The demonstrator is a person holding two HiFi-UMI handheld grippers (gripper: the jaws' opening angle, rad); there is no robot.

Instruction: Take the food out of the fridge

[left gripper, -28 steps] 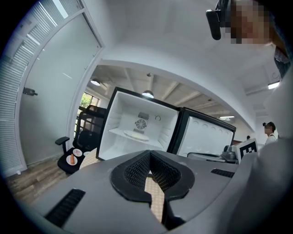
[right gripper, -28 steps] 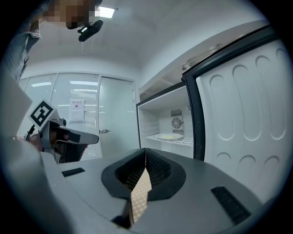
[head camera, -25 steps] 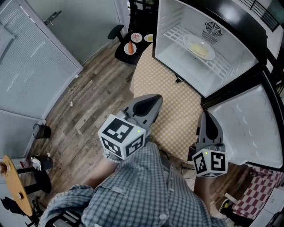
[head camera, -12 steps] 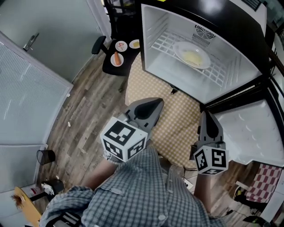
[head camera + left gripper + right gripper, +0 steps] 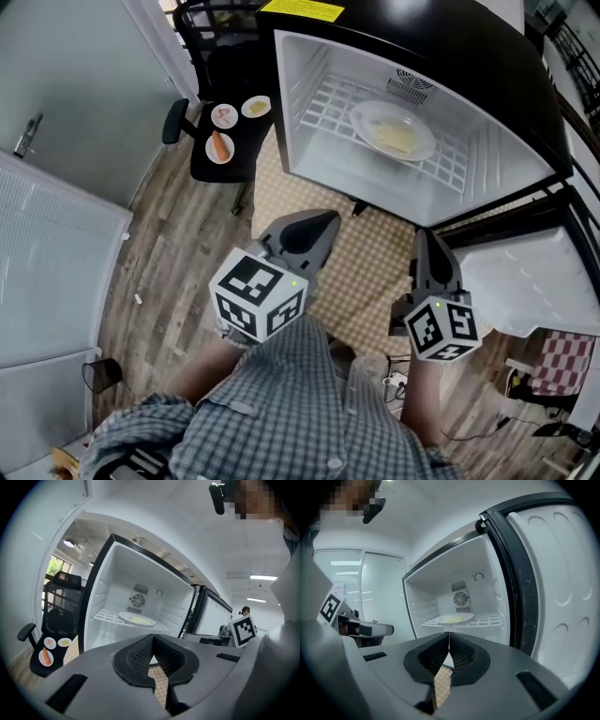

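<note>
The fridge stands open, its white inside lit. A white plate of pale yellow food lies on its wire shelf. My left gripper is shut and empty, pointing at the fridge from over the checked mat. My right gripper is also shut and empty, close to the door hinge. Both are well short of the shelf. The plate sits beyond the shut left gripper in the left gripper view. In the right gripper view the plate is straight ahead of the shut right gripper.
The fridge door swings out at the right. A black chair left of the fridge holds three small plates of food. A tan checked mat lies before the fridge. A grey door is at the left.
Both grippers have moved across the floor toward the fridge, which now lies more central in the head view. Both stay shut and empty.
</note>
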